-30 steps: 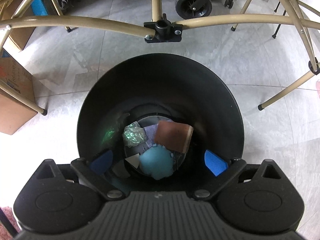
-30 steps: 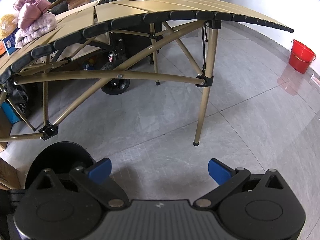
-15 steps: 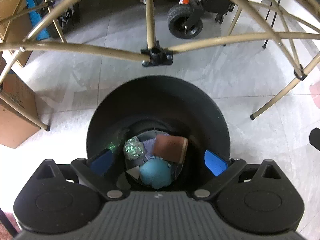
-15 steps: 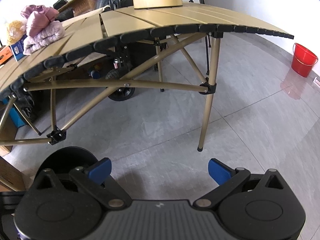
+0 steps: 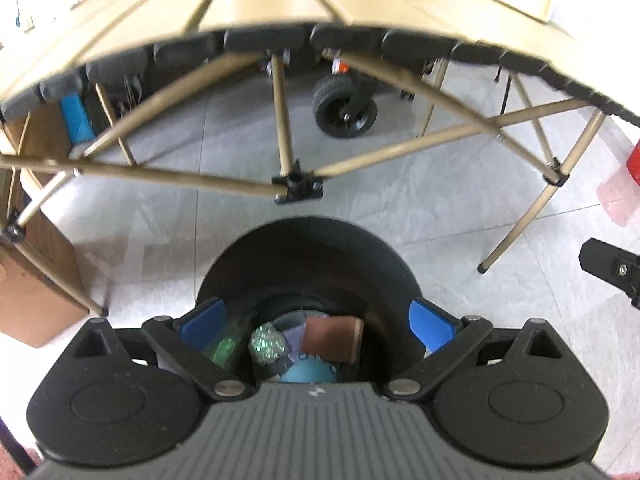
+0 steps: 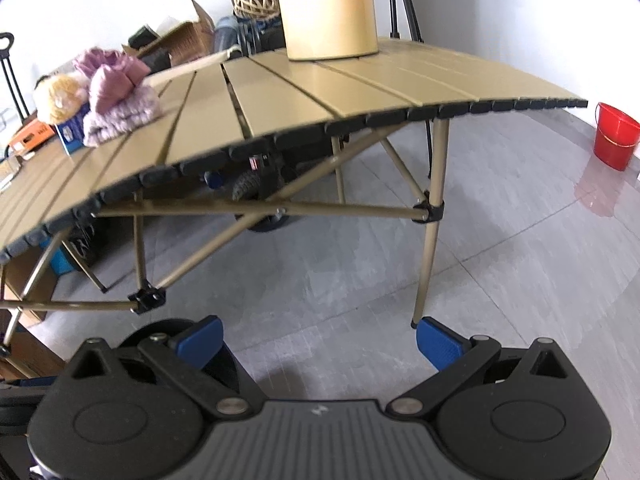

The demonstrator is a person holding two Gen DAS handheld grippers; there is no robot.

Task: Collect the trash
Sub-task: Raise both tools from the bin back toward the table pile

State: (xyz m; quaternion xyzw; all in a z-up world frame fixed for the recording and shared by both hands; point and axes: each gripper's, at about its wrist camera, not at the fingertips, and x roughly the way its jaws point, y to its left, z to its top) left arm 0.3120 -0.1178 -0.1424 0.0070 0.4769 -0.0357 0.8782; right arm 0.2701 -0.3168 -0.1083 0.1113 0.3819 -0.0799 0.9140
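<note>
The left gripper (image 5: 316,320) hangs spread wide and empty directly above a black bin (image 5: 308,248) on the floor holding a brown card (image 5: 330,338), teal wad (image 5: 308,372) and crinkled green wrapper (image 5: 266,346), while the right gripper (image 6: 318,340), also spread and empty, faces the tan folding table (image 6: 320,92).

both tools share one build: the left tool (image 5: 316,322) and right tool (image 6: 318,340) have matte black ribbed bodies, silver pivot screws and blue finger pads (image 5: 430,322).

Tan slatted table (image 6: 360,92) bears a tan cylinder (image 6: 328,8) and, seemingly, pink plush items (image 6: 116,92).
</note>
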